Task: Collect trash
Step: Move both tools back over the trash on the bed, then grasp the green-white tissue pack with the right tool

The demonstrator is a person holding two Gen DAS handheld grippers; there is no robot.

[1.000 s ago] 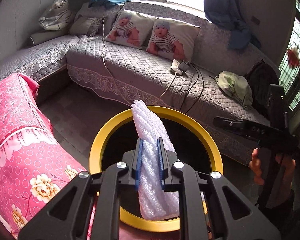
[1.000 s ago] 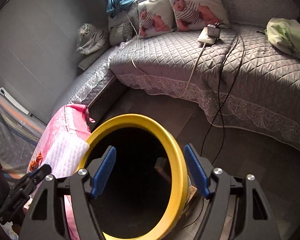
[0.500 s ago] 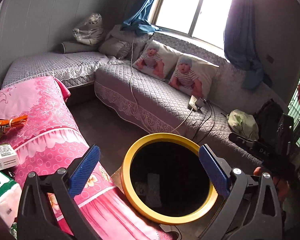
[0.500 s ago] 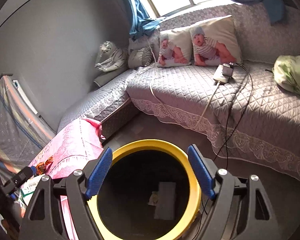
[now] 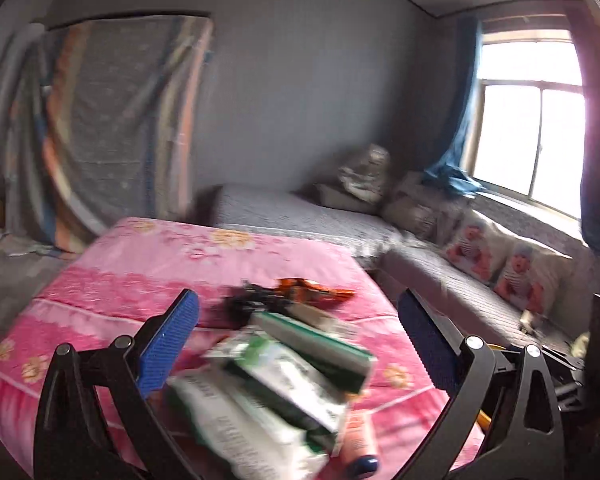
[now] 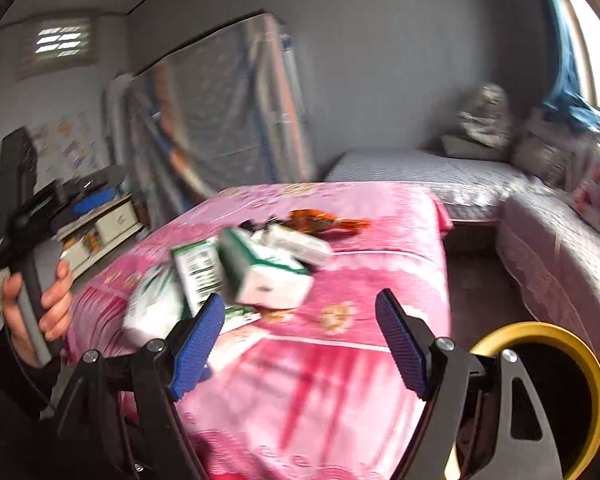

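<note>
Before me a pink flowered cloth (image 6: 380, 272) covers the bench; on it lie green-and-white cartons (image 6: 260, 276), an orange wrapper (image 6: 324, 220) and a white packet (image 6: 152, 312).

Both views are smeared by motion, so the print on the green-and-white boxes (image 5: 300, 364) and the white bag (image 5: 236, 428) cannot be read. The dark clutter (image 5: 248, 304) beside the orange wrapper (image 5: 312, 290) is too blurred to name. The yellow-rimmed bin (image 6: 556, 344) is cut off by the picture's lower edge and partly hidden behind the right gripper (image 6: 300, 344).
</note>
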